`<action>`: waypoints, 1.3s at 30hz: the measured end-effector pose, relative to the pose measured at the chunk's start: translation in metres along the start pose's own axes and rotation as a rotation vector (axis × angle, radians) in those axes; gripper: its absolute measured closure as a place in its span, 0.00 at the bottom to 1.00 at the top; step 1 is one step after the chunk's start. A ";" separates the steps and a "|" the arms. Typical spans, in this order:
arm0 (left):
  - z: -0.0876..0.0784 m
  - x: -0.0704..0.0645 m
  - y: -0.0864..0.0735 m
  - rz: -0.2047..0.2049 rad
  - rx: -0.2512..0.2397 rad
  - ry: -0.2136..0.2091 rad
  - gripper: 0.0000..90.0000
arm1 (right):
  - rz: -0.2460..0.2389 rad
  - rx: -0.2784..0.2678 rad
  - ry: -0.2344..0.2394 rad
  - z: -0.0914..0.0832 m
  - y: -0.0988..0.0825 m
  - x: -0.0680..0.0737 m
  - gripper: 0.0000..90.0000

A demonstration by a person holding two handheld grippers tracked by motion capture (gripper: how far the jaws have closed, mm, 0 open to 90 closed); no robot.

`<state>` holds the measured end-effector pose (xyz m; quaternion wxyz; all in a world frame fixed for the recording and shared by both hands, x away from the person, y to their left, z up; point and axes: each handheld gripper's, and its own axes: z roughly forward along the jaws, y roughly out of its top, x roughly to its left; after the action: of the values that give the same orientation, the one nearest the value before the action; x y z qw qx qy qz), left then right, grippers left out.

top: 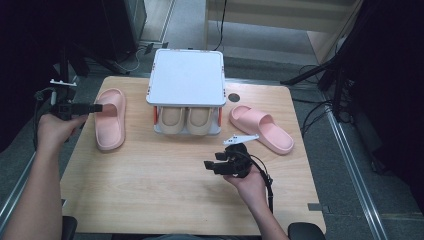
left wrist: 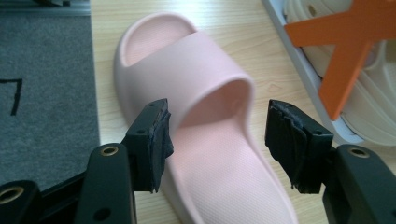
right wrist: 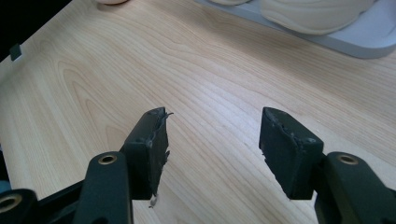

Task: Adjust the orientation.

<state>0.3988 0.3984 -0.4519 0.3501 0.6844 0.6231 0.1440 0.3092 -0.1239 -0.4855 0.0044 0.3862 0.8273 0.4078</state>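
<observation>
A pink slipper (top: 110,120) lies lengthwise at the table's left side. My left gripper (top: 98,107) hovers at its left edge by the strap. In the left gripper view my left gripper (left wrist: 217,140) is open, its pads apart above the pink slipper's (left wrist: 196,93) footbed and touching nothing. A second pink slipper (top: 262,129) lies angled at the right. Between them a white two-tier rack (top: 186,77) holds a pair of beige slippers (top: 186,119) on its lower shelf. My right gripper (top: 209,166) is open over bare wood, and in its own view my right gripper (right wrist: 212,149) has nothing between its pads.
The wooden table (top: 165,180) has free room in front of the rack. An orange cross brace (left wrist: 350,51) closes the rack's side. The rack's grey base (right wrist: 369,42) carries a beige slipper (right wrist: 313,11). Dark stands and cables surround the table.
</observation>
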 end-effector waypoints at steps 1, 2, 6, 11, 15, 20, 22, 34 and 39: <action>0.002 0.004 0.000 -0.016 0.000 -0.013 0.45 | 0.001 -0.002 -0.004 -0.001 -0.001 0.000 0.48; 0.004 0.008 -0.001 -0.027 0.005 -0.011 0.45 | 0.005 -0.003 -0.005 -0.002 -0.002 -0.001 0.48; 0.014 0.019 -0.002 -0.021 0.029 0.024 0.46 | 0.017 -0.012 -0.016 -0.007 -0.006 -0.002 0.48; 0.025 0.027 -0.005 -0.026 0.000 0.045 0.45 | 0.032 -0.012 -0.030 -0.010 -0.010 -0.004 0.48; 0.029 0.032 -0.007 -0.030 -0.026 0.002 0.43 | 0.041 -0.009 -0.038 -0.011 -0.012 -0.004 0.47; 0.031 0.034 -0.008 -0.054 -0.040 -0.027 0.44 | 0.049 -0.014 -0.046 -0.014 -0.016 -0.005 0.47; 0.031 0.033 -0.009 -0.039 -0.019 -0.022 0.44 | 0.054 -0.019 -0.053 -0.016 -0.017 -0.005 0.47; 0.061 0.037 -0.016 0.002 -0.002 0.042 0.58 | 0.063 -0.012 -0.065 -0.015 -0.020 -0.006 0.47; 0.062 0.041 -0.017 -0.034 -0.017 0.048 0.64 | 0.062 -0.001 -0.061 -0.011 -0.020 -0.005 0.47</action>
<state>0.4327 0.4182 -0.5174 0.3432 0.6672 0.6415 0.1599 0.2967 -0.1423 -0.4931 0.0174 0.4238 0.8144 0.3960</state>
